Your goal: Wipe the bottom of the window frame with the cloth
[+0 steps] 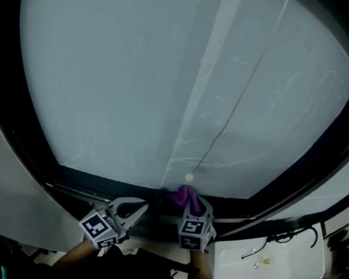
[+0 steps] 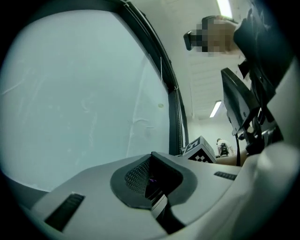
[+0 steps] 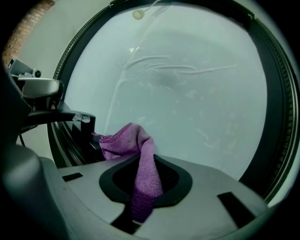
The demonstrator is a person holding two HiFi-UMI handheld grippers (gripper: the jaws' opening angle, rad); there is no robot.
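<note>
A purple cloth point(image 1: 186, 196) is bunched against the black bottom rail of the window frame point(image 1: 98, 179), just under the frosted pane. My right gripper point(image 1: 194, 209) is shut on it. In the right gripper view the cloth point(image 3: 129, 140) runs up from between the right gripper point(image 3: 147, 177) pads and folds left onto the dark frame point(image 3: 70, 140). My left gripper point(image 1: 143, 207) sits just left of the cloth, low at the same rail, its tips drawn together. In the left gripper view the left gripper point(image 2: 150, 180) pads meet with nothing held between them.
A thin cord with a small round bead point(image 1: 188, 177) hangs down the glass just above the cloth. A white ledge point(image 1: 273, 260) with a dark cable lies at the lower right. A grey wall point(image 1: 7, 182) borders the frame on the left. A dark monitor point(image 2: 239, 103) stands behind.
</note>
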